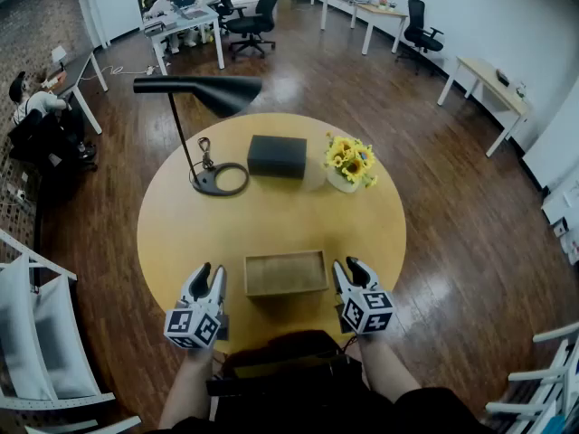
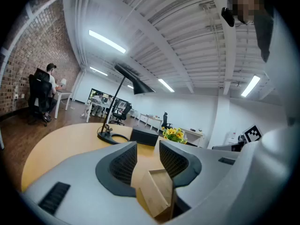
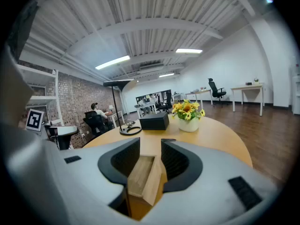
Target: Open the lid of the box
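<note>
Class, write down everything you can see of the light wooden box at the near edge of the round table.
The wooden box is shallow, rectangular and pale, plain wood by its look, with a raised rim round a sunken middle. It lies flat on the yellow round table, long side towards the person. The left gripper and right gripper flank its short ends, jaws apart, not gripping it.

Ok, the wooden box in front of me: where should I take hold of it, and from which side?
Probably by the thin raised rim at its short ends. The wooden box lies flat with its long sides across you, so each short end faces a gripper: the left gripper comes in from the left, the right gripper from the right. Both are open and not touching it.
</note>
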`<state>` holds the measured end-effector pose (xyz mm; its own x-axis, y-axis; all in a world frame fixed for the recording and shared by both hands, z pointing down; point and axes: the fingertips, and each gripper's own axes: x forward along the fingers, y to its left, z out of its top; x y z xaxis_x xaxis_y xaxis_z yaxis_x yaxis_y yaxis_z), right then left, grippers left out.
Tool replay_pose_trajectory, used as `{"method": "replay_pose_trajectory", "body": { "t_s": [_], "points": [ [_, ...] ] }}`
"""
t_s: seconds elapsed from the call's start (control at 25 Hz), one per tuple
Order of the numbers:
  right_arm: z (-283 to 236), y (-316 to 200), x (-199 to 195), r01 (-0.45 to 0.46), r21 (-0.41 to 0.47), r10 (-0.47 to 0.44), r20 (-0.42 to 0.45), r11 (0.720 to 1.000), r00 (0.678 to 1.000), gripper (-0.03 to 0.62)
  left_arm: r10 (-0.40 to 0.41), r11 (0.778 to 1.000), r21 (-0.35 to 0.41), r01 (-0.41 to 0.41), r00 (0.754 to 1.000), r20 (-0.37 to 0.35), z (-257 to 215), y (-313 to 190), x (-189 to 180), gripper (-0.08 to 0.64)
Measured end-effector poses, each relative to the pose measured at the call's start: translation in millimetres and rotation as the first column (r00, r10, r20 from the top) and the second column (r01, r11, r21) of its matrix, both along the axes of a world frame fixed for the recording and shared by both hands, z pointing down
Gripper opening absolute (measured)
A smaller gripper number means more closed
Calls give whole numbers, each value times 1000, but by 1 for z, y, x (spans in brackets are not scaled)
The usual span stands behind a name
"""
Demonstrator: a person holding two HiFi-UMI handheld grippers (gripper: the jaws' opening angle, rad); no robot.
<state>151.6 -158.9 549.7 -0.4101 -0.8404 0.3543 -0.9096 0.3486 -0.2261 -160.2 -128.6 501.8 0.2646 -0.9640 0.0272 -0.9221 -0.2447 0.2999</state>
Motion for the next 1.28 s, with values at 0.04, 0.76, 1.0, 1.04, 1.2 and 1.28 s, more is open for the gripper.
{"method": "replay_pose_trajectory", "body": {
  "t_s": [0.04, 0.76, 1.0, 1.04, 1.2, 1.28],
  "points": [
    [9, -2, -4, 9, -25, -9, -18, 1000, 1000, 146, 1, 999, -44, -3, 999, -39, 10, -7, 3, 143],
    [94, -9, -24, 56, -298, -100, -135, 953, 986, 146, 31, 870, -477, -130, 977, -210, 137, -39, 47, 251],
    [99, -8, -23, 63, -308, -106, -125, 949, 986, 146, 10, 867, -478, -139, 964, -264, 136, -37, 43, 218],
    [99, -7, -22, 60, -307, -104, -128, 950, 986, 146, 11, 865, -480, -144, 963, -269, 138, -37, 41, 219],
    [98, -6, -21, 57, -305, -99, -124, 951, 987, 146, -4, 861, -489, -139, 960, -280, 140, -35, 32, 224],
    [98, -6, -20, 54, -304, -94, -119, 951, 988, 146, 3, 863, -483, -144, 960, -281, 140, -34, 31, 224]
  ]
}}
